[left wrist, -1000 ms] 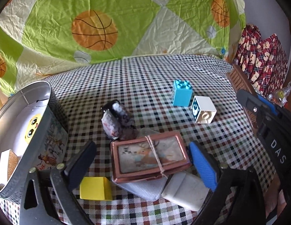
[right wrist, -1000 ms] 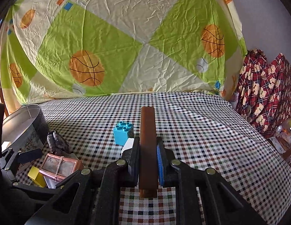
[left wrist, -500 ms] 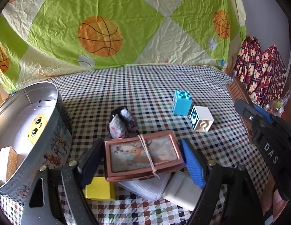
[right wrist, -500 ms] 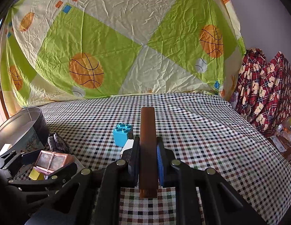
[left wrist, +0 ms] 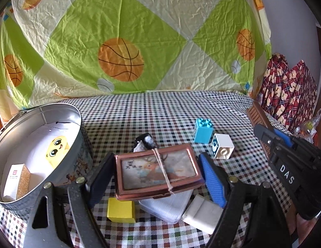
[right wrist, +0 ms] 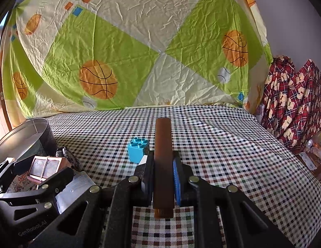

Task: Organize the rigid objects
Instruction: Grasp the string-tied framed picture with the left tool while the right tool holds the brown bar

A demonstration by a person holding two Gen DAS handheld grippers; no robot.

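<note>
Left wrist: copper box (left wrist: 157, 172) lifted beside tin's rim (left wrist: 77, 122).

Setting: a home, most likely a bedroom or spare room. I work at a table under a small-checked cloth (right wrist: 232, 155), with a wrinkled bedsheet (right wrist: 139, 51) printed with basketballs hung behind it as a backdrop. Around me: red plaid fabric with a bear pattern (right wrist: 292, 97) at the right, a round cookie tin (left wrist: 36, 144), and toy building blocks (left wrist: 203, 130) on the cloth.
</note>
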